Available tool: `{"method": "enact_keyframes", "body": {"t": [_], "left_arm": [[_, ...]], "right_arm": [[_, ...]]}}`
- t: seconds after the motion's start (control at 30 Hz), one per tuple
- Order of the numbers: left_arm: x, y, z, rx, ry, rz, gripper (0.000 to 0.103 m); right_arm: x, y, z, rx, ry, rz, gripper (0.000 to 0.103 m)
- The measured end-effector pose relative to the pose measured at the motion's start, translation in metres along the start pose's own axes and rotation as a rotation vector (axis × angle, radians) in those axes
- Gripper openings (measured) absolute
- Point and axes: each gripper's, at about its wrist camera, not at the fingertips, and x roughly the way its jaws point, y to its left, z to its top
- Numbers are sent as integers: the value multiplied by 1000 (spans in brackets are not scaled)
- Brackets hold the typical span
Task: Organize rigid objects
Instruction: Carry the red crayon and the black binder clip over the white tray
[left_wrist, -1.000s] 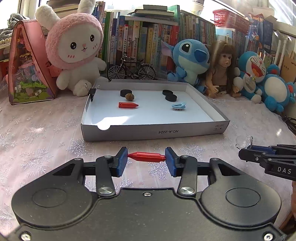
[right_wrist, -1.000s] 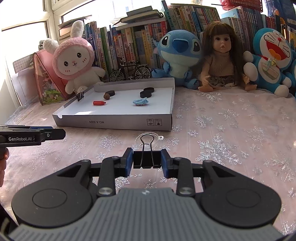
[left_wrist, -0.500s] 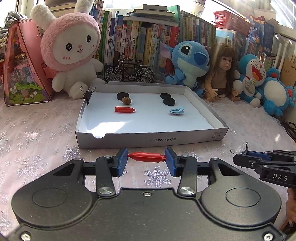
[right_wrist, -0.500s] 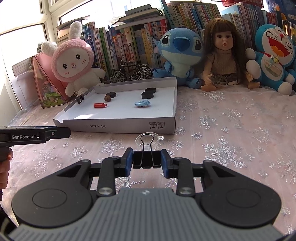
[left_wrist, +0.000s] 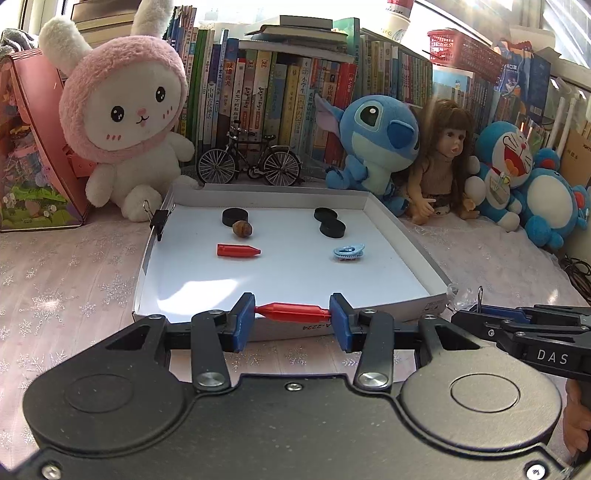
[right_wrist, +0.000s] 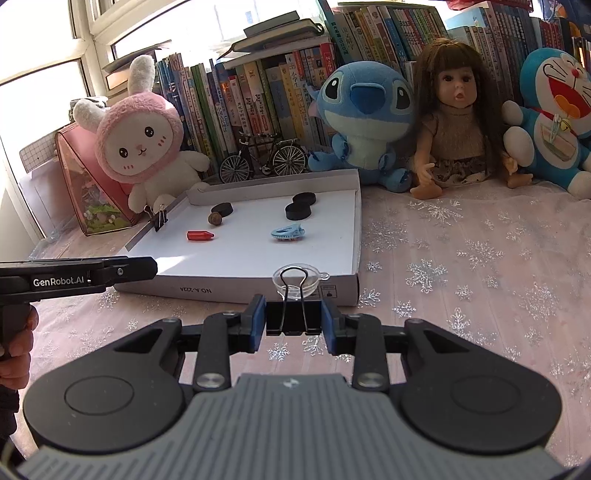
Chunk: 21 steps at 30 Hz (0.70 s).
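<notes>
Tray (left_wrist: 402, 236), a shallow white cardboard one, is the largest thing that matters and the landmark for the rest. Left gripper (left_wrist: 292, 318) hangs at the tray's near wall, its jaws pinching a red crayon-like stick (left_wrist: 293, 312) end to end, the stick lying crosswise above the near rim. Right gripper (right_wrist: 293, 320) sits short of the tray's near right corner, jaws clamped on the body of a black binder clip (right_wrist: 293, 321) whose wire handles point toward the tray; a small clear suction cup (right_wrist: 297, 280) lies on the cloth just in front of the near wall.

Judging by this, the step in hand is carrying both pieces over the wall and setting them inside. To do it well, each piece should clear the rim before it is lowered, go down onto bare white floor in the near half of the tray, and be released low so the round stick does not roll. The clip's handles should not catch the rim.

Inside the tray lie 3 black discs, 1 at the far left (left_wrist: 235, 216) and 2 overlapping at the far right (left_wrist: 330, 223), a brown nut (left_wrist: 242, 228) touching the left disc, a second red stick (left_wrist: 238, 251) and a blue hair clip (left_wrist: 349, 253). Another binder clip (left_wrist: 159, 220) grips the tray's left wall.
</notes>
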Motion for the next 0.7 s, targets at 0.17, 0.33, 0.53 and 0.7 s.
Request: {"method": "enact_keyframes", "body": {"t": [0.17,0.33,0.53,0.7], "left_arm": [[13,0,11,-5,-1,8,42],[30,4,21,-39,29,10,42],[43,13,29,-69,59,15,42],[53,21,34,-98,88,15,42]], "right_arm": [[12,-1,13,17,12,9,38],[26,2,26,30,32,7,37],[36,-3,39,78,54,12,37],[43,-12,52,136,75,36,37]]}}
